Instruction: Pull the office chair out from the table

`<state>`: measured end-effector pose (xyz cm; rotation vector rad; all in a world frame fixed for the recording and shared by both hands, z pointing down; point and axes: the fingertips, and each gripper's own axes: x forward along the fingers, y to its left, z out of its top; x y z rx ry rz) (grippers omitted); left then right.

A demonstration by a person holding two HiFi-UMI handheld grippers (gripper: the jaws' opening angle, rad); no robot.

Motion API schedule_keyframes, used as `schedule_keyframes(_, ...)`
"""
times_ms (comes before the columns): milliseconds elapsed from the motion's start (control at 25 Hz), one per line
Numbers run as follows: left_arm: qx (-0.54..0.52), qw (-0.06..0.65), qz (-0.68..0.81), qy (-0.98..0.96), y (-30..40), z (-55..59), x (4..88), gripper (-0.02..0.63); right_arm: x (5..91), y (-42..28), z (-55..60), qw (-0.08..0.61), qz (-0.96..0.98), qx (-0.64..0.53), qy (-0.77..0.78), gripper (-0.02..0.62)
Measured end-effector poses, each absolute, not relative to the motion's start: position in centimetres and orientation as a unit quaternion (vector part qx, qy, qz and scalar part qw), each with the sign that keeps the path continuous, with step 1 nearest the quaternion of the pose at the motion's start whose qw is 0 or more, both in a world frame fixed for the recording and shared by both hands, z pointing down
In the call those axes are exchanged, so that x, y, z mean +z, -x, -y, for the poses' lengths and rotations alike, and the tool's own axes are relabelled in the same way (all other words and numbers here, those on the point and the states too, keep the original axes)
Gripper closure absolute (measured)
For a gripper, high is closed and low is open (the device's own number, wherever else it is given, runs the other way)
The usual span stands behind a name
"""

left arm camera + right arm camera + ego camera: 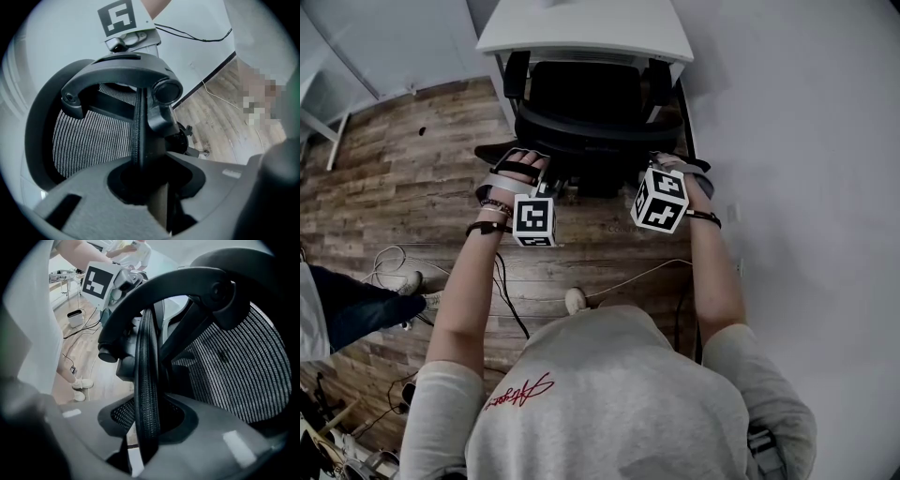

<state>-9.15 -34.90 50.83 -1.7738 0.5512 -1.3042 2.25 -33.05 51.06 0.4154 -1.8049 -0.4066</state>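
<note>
A black mesh office chair point(581, 108) is tucked under a white table point(581, 28), its back toward me. My left gripper point(551, 187) is on the left part of the backrest's top rim and my right gripper point(649, 171) on the right part. In the left gripper view the backrest's thin padded edge point(139, 136) runs up between the jaws of my left gripper point(145, 187), which is shut on it. In the right gripper view the woven rim point(147, 380) passes between the jaws of my right gripper point(147, 427), shut on it too. Mesh point(239, 371) fills the right side.
The wooden floor point(412, 169) carries loose cables point(516, 309) near my feet. A white wall point(806, 141) stands close on the right. Another person's leg point(356, 309) and shoes point(82, 383) are at the left. A small white bin point(75, 317) stands further off.
</note>
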Motion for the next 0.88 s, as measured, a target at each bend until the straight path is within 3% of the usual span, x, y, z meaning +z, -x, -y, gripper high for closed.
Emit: schedule_keyframes(880, -0.524, 0.42, -0.226, 0.705, 8.6, 31.2, 51.0, 0.506, 51.2, -2.9, 29.4, 0.584, 0.774, -0.175, -0.172, 0.482)
